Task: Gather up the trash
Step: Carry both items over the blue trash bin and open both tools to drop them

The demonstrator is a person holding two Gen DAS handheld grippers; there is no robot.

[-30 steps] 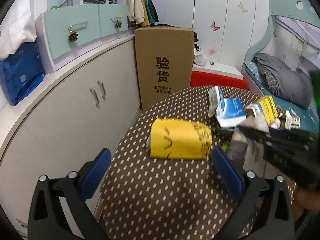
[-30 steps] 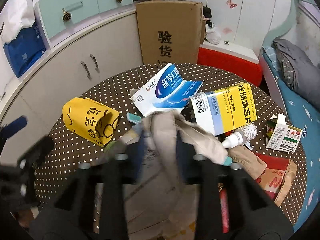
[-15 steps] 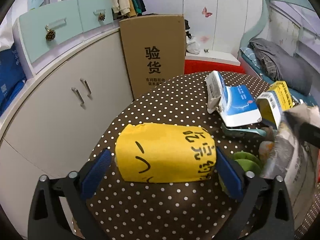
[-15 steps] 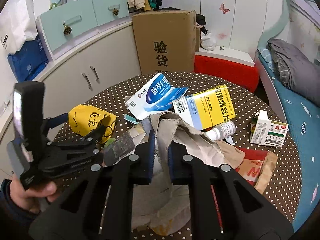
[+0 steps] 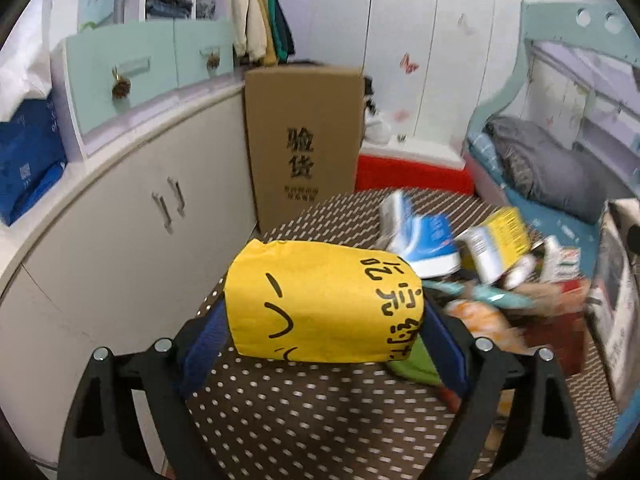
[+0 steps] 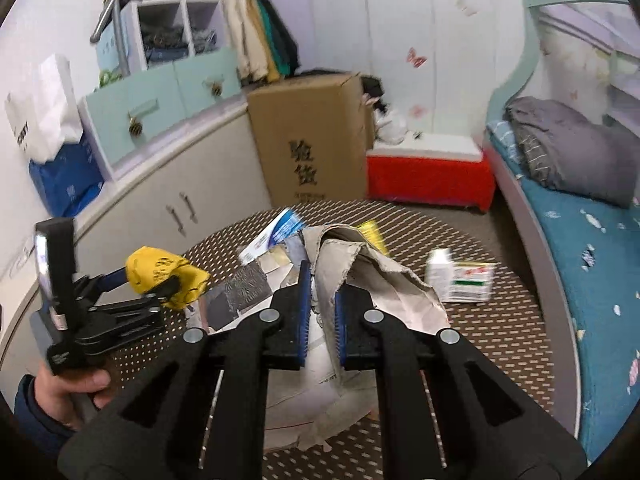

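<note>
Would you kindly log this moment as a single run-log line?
left tool: shut on yellow bag, lifted | right tool: shut on torn brown paper | table: medicine boxes remain

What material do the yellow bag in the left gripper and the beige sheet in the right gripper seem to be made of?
The yellow bag looks like matte paper: stiff folded edges, printed black characters, no shine. The beige sheet looks like thin kraft paper or a torn paper sack: dull surface, sharp creases, ragged edges. It could be woven sacking; blur leaves that open.
</note>
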